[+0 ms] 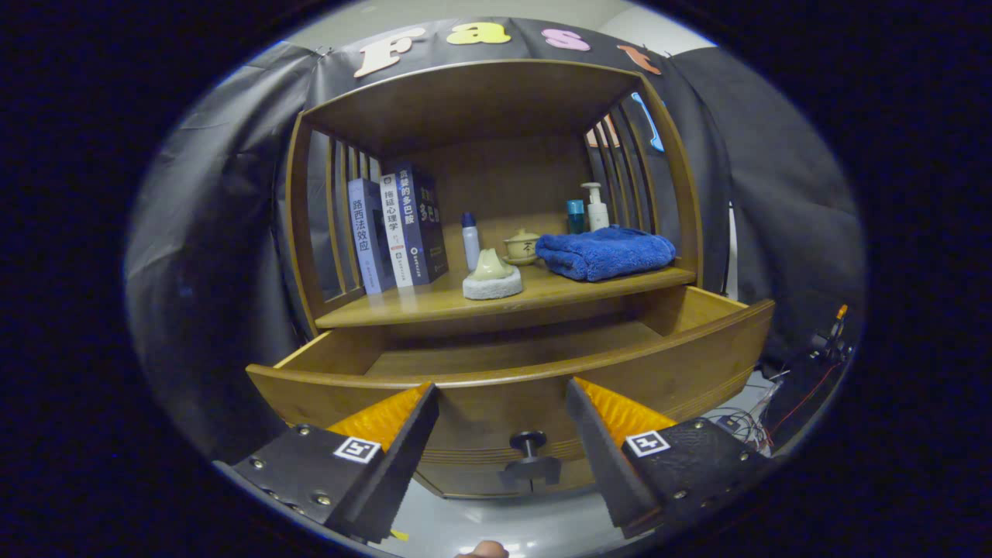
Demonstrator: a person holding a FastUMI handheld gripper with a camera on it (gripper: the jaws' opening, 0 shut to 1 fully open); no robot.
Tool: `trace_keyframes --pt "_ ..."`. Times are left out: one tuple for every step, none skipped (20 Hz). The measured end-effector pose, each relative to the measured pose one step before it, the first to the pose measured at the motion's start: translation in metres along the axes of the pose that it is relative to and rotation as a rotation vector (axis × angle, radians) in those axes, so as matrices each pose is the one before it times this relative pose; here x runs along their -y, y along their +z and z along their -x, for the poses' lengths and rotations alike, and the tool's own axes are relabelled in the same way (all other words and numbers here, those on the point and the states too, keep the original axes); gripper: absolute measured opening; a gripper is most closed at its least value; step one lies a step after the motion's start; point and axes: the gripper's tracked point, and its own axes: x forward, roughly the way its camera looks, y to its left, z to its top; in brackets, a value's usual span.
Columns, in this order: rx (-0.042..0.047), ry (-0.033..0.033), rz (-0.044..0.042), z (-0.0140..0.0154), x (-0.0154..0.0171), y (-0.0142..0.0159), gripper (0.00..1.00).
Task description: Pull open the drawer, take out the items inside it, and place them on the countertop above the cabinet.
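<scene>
The pulled-out drawer (pixel 511 364) hid most of its floor behind its own front panel, the teal bottle (pixel 575 215) stood half concealed behind the blue towel (pixel 606 252), and the open fingers (pixel 403 442) were cut off at their bases.

Gripper (pixel 502 399) with two wedge-shaped fingers, ribbed pads, square black-and-white markers, small round screws along textured mounts

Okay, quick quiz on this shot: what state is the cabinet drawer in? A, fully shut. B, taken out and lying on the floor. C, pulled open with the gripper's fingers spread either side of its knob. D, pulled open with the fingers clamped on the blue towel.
C: the drawer juts out below the countertop, and the gripper is open, its fingers apart on either side of the knob, touching nothing.
</scene>
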Motion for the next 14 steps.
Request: trace_keyframes --pt "-0.00249 -0.00079 0.00023 -0.00244 -0.00010 0.00040 0.99" --pt "-0.00155 -0.00023 -0.00360 -0.00257 -0.00028 0.00065 0.99" --pt "-0.00382 -0.00005 0.00001 -0.00326 -0.00035 0.00020 0.99" --pt "-0.00353 -0.00055 0.00296 -0.00352 -0.00016 0.00101 0.99" --pt "-0.00411 0.00100 0.00053 -0.00344 0.00019 0.00032 0.99" --pt "-0.00236 0.00002 -0.00033 -0.00347 -0.00035 0.00103 0.99" --pt "-0.00304 0.00079 -0.00048 -0.00316 0.00050 0.00030 0.99" --pt "-0.00035 0.00169 -0.00362 -0.00358 0.00046 0.00128 0.99" --pt "0.00059 0.00144 -0.00283 -0.00157 -0.00022 0.00003 0.99" --pt "0.00010 0.00228 -0.00385 -0.00194 -0.00040 0.00045 0.99" --pt "0.00434 0.00020 -0.00831 -0.00222 0.00074 0.00212 0.99" --pt "-0.00162 -0.00025 -0.00637 -0.00353 -0.00029 0.00014 0.99" --pt "-0.00040 -0.00153 -0.00089 -0.00283 -0.00096 -0.00016 0.99" --pt "-0.00304 -0.00206 0.00186 -0.00388 -0.00074 0.00109 0.99"
